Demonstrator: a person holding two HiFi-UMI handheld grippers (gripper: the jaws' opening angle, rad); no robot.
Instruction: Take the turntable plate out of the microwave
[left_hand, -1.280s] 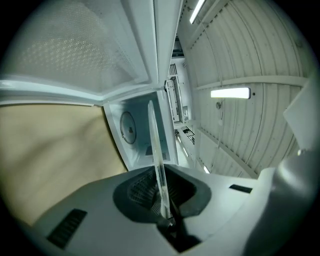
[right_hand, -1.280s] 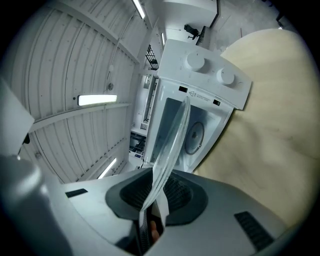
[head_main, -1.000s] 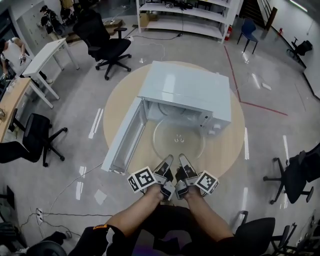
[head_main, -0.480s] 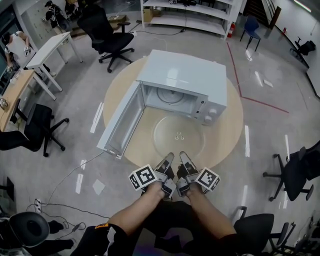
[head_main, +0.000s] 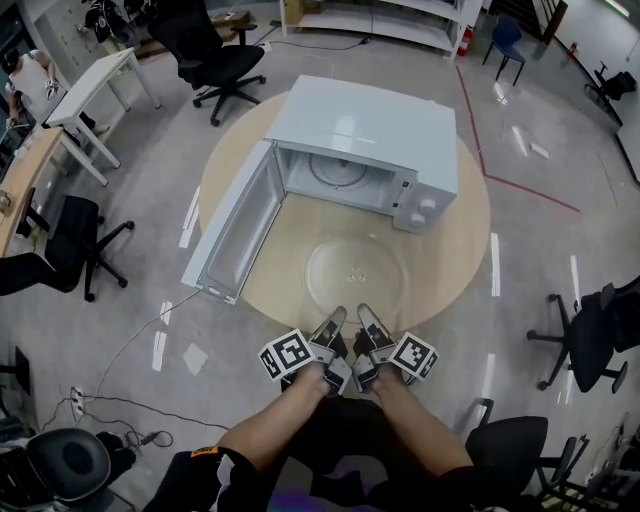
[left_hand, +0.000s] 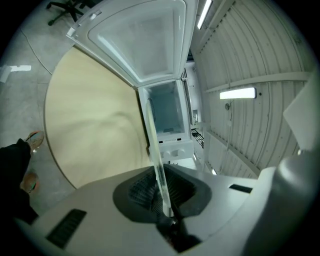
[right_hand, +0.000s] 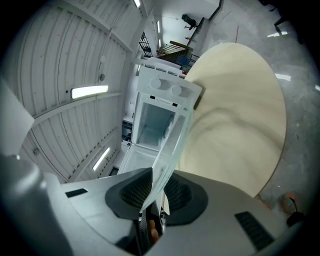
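**Turntable plate (head_main: 357, 272) out, held by its near rim**

My left gripper (head_main: 335, 320) pinches the glass rim edge-on between its pads. My right gripper (head_main: 364, 318), just beside it, clamps the same rim. The plate hangs over the round table (head_main: 455, 262), farther from the mouth of the open microwave (head_main: 365, 130) than a second ago.

The head view looks steeply down over the table (head_main: 452, 255) and microwave (head_main: 365, 125). Each gripper view sits close behind its jaws, rolled sideways, facing the open microwave; all three share it
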